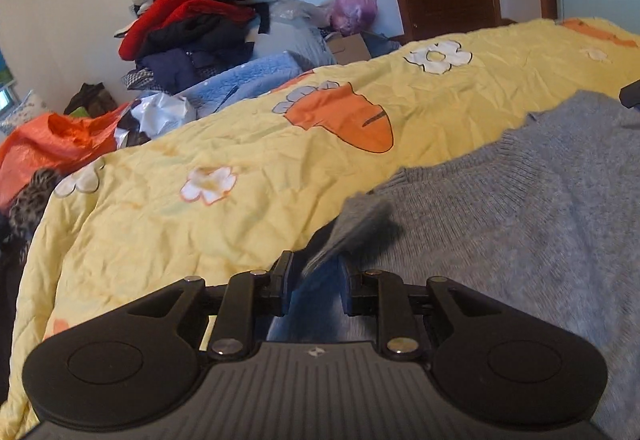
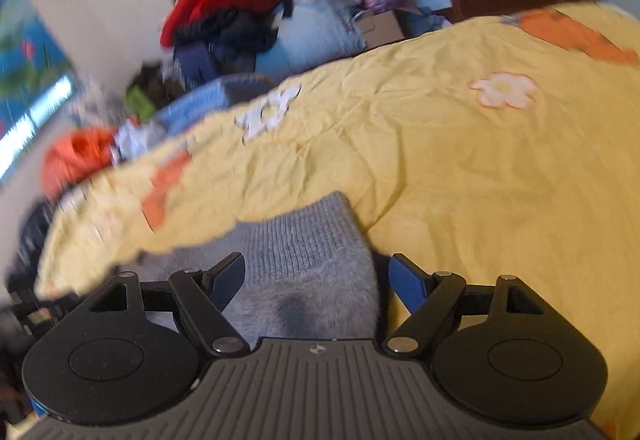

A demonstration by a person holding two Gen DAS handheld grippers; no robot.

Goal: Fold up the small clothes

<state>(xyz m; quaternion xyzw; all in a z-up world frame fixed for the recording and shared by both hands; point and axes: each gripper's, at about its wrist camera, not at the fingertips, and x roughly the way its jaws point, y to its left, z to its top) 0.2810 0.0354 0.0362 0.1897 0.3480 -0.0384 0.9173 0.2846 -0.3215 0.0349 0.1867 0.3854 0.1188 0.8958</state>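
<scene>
The grey sweater [image 1: 520,224] lies on the yellow bedspread [image 1: 240,144]. The left hand-held gripper [image 1: 316,280] has its jaws slightly apart, with a blurred knit corner [image 1: 360,224] loose between them. The right hand-held gripper [image 2: 316,280] gapes wide over the ribbed hem [image 2: 304,236], gripping nothing. That corner could flop back crooked and spoil the fold.
</scene>
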